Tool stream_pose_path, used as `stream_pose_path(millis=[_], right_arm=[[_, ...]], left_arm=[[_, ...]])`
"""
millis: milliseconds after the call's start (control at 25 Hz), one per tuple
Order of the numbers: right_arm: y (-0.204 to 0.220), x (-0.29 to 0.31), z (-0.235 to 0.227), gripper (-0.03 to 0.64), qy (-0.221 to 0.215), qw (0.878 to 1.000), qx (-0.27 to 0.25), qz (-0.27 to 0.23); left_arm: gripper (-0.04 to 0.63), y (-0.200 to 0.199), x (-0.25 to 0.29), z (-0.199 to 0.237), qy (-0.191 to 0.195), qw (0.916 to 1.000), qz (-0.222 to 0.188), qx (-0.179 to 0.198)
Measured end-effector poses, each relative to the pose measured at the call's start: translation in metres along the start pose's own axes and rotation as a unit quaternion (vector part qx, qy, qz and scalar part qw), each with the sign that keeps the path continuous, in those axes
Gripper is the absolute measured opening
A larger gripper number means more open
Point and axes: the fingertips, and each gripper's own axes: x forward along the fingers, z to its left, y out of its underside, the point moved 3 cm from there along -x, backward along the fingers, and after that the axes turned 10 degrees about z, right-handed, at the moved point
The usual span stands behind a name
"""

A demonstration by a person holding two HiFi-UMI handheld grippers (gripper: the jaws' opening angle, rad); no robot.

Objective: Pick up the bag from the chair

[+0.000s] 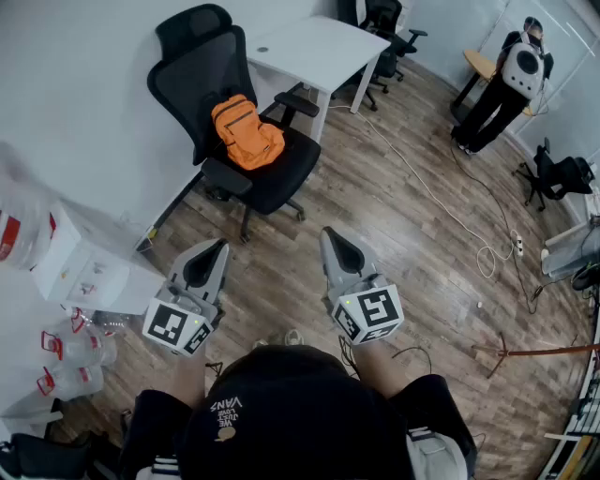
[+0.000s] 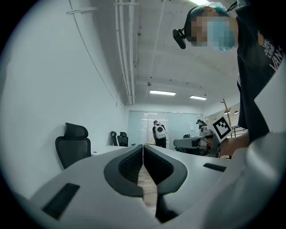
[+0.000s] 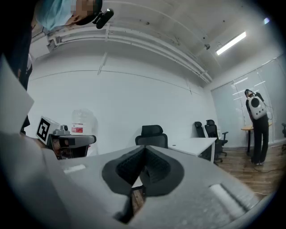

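Observation:
An orange backpack [image 1: 246, 132] leans against the backrest on the seat of a black office chair [image 1: 281, 173] by the wall. My left gripper [image 1: 221, 246] is held level over the wooden floor, well short of the chair, jaws shut and empty. Beside it my right gripper [image 1: 327, 234] is also level, shut and empty. In the left gripper view the left gripper [image 2: 143, 146] shows closed tips, with the chair's headrest [image 2: 76, 131] at the left. In the right gripper view the right gripper [image 3: 145, 148] has its jaws together, the chair's backrest [image 3: 152, 134] rising just behind them.
A white desk [image 1: 323, 52] stands right behind the chair. A white cabinet [image 1: 89, 267] and water bottles [image 1: 70, 352] sit at the left. A cable [image 1: 441, 206] runs across the floor. A person with a backpack [image 1: 511, 80] stands far right. More black chairs [image 1: 384, 28] stand at the back.

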Motion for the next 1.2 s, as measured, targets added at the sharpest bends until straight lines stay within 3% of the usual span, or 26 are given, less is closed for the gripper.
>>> stream_pose_path(millis=[680, 760, 1200], right_arm=[[-0.013, 0.009, 0.021, 0.002, 0.011, 0.998, 0.019, -0.064], [-0.016, 0.015, 0.027, 0.101, -0.003, 0.997, 0.019, -0.068], [-0.020, 0.071, -0.012, 0.118, -0.018, 0.998, 0.020, -0.058]], left_arm=[[0.000, 0.009, -0.014, 0.023, 0.024, 0.9997, -0.003, 0.009], [0.000, 0.010, -0.014, 0.028, 0.026, 0.9996, -0.003, 0.008], [0.000, 0.005, 0.039, 0.068, 0.011, 0.9999, -0.005, 0.005]])
